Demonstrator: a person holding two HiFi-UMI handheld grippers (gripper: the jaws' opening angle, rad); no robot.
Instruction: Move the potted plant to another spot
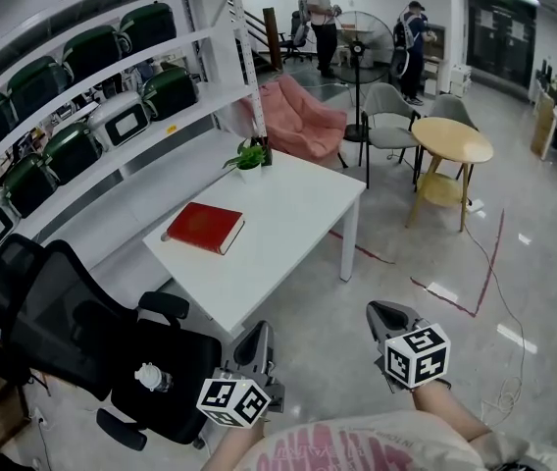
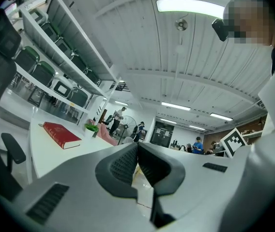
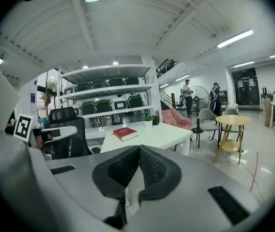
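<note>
Trouble, as I judge it, lies mostly in the reach; the small green potted plant in its white pot [image 1: 249, 159] stands at the far corner of the white rectangular table [image 1: 288, 214], near the edge and close to the white metal shelving [image 1: 215, 37], well apart from both grippers; a careless nudge there could tip it or push it off the corner; the left gripper [image 1: 258, 332] and the right gripper [image 1: 380, 312] hover low over the floor short of the table, each with its jaws pressed together on nothing (so they must part before any grasp, or the pads will merely shove the pot); the black mesh office chair [image 1: 82, 337] sits by the table's near end and could snag the left arm; the red hardcover book [image 1: 205, 228] lies flat between that near end and the plant, where a low sweep might catch it; by count: one plant, one book, one white table, one office chair, two grippers
</note>
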